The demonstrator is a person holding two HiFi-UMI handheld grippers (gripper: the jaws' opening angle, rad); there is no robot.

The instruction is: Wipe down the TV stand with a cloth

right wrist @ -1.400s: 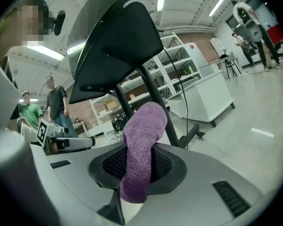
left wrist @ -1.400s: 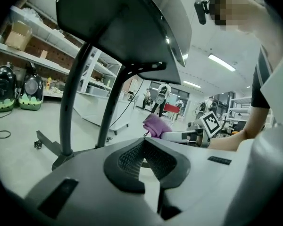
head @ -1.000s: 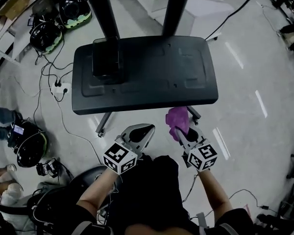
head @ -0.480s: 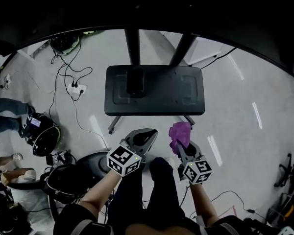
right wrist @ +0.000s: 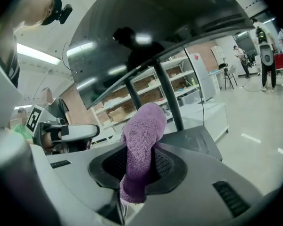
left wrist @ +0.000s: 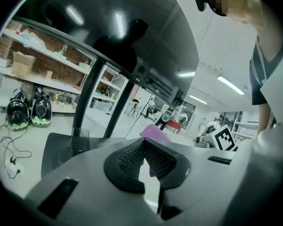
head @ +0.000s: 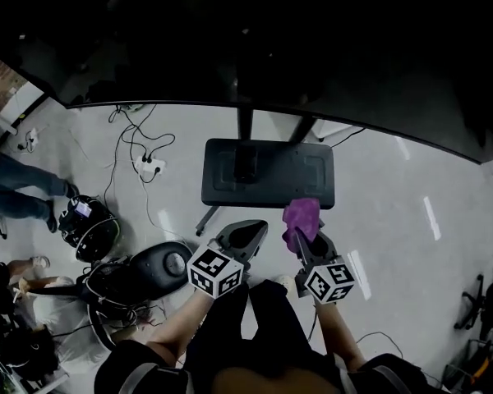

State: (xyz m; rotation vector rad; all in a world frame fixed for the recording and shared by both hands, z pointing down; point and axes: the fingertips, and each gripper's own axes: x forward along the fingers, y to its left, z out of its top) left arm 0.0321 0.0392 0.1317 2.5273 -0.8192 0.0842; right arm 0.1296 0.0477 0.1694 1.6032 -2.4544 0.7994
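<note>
The TV stand's black base (head: 267, 175) lies on the floor ahead, with two dark posts rising to the big dark screen (head: 271, 48) that fills the top of the head view. A purple cloth (head: 301, 217) is pinched upright in my right gripper (head: 300, 235), which is shut on it, short of the base's near edge. In the right gripper view the cloth (right wrist: 141, 145) stands between the pads, the base (right wrist: 193, 142) behind it. My left gripper (head: 245, 230) hangs beside it, jaws together and holding nothing. The left gripper view shows the base (left wrist: 61, 147) and the cloth (left wrist: 154, 132) past the jaws.
Cables and a power strip (head: 144, 162) trail over the floor left of the base. A helmet (head: 86, 224) and a black round device (head: 160, 265) lie at my left. A person's legs (head: 16, 187) stand at the far left. Shelving (left wrist: 33, 65) lines the far wall.
The head view has risen and pulled back: the base looks smaller and the screen now covers the top. Both grippers keep their pose, the cloth still held.
</note>
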